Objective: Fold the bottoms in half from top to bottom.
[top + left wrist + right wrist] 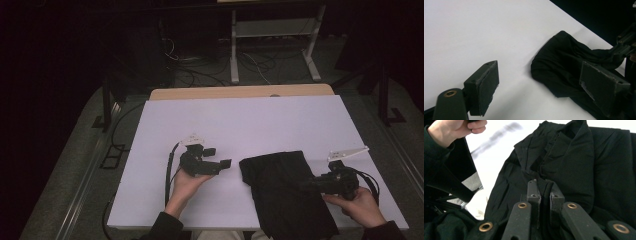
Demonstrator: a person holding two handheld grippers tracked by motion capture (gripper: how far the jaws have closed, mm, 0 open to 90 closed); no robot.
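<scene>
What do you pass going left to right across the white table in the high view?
Left tongs, open over the bare board → black cloth → right tongs, shut on the cloth's right side, held in the person's right hand.

A dim lab or recording room: a white-covered table [240, 120], loose cables [200, 65] on the grey floor, a metal-framed bench [272, 30] behind.

black garment [579, 162]: soft matt cloth, creased. table [250, 125]: smooth matt white top, light wood edge at far side. right gripper [543, 188]: matt black, brass-looking rivets. left gripper [539, 87]: dull, scuffed pads.
</scene>
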